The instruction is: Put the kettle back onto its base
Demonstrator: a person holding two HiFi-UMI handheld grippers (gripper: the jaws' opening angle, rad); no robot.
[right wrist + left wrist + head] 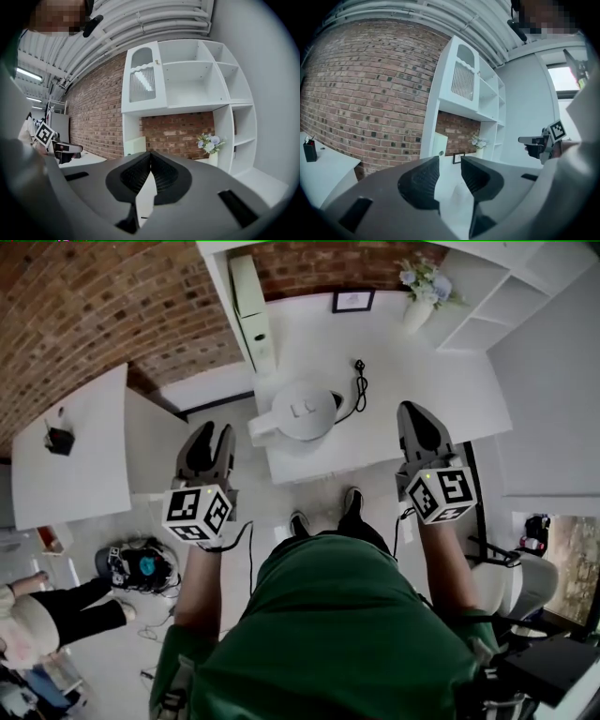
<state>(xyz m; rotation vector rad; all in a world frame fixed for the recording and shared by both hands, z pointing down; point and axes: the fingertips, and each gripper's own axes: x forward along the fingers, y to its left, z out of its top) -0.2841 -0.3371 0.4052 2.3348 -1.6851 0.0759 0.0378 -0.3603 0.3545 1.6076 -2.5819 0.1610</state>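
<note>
A white kettle [300, 412] stands on the white table [441, 381] in the head view, with a pale part jutting from its near-left side. A black cord [359, 381] runs to a dark piece at its right edge; I cannot tell whether that is the base. My left gripper [214, 437] hangs off the table's left front corner, jaws a little apart and holding nothing [450, 161]. My right gripper [419, 420] hovers over the table's right front, to the right of the kettle, jaws shut on nothing [150, 157]. Neither gripper touches the kettle.
A tall white box [251, 310], a small picture frame [352, 301] and a vase of flowers [424, 287] stand at the table's back, below white shelves [487, 296]. A second white table [75, 465] with a black holder [58, 439] is on the left. A person [47, 610] sits lower left.
</note>
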